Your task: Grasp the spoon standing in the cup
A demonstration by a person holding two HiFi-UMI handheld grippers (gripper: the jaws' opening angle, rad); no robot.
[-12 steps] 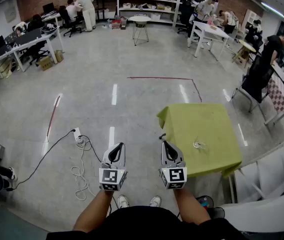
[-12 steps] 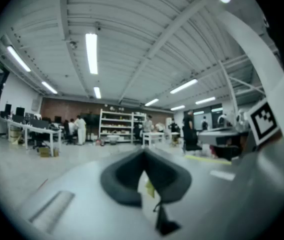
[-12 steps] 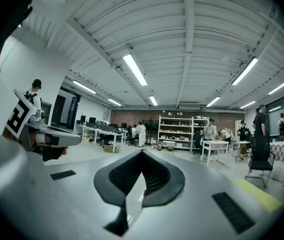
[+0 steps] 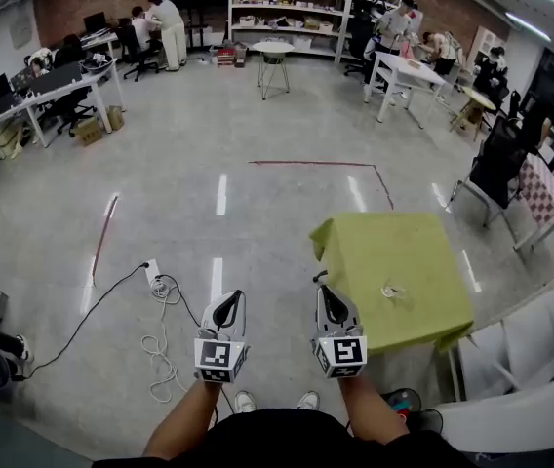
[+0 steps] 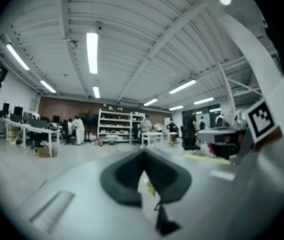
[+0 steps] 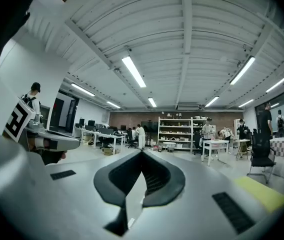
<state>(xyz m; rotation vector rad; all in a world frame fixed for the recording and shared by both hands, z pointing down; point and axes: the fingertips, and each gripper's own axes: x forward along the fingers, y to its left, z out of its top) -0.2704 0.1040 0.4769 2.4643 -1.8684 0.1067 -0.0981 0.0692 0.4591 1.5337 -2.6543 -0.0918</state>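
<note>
**Head view, looking steeply down.** The person's forearms reach forward over the floor [image 4: 257, 222], and each hand carries a gripper held level. The left gripper [image 4: 230, 298] and the right gripper [image 4: 326, 292] lie side by side and apart.

- **Surface:** a square table draped in a yellow-green cloth forms the surface [image 4: 394, 247]. The right gripper overlaps its left edge in this view, and the left gripper lies further out to the surface's left.
- **Cup:** the cup [image 4: 391, 290] is a small clear container standing near the middle of the surface, slightly toward the person's side. It is well apart from both grippers. The spoon in it is too small here to separate from the glass.
- **Floor:** to the surface's left lie a power strip [image 4: 153, 273] and a looped white cable [image 4: 160, 344]. Just beyond the surface's far edge runs a red tape line [image 4: 316, 163].
- **Far background:** far beyond the surface stands a shelf rack [image 4: 287, 8] whose shelves hold boxes (contents unreadable).

**Left gripper view.** The jaws are closed. The dark pads meet at their tips with nothing between them.

**Right gripper view.** The jaws are likewise pressed together and empty. A patch of the yellow-green cloth shows low at the right, off to the side of the jaws.
</note>
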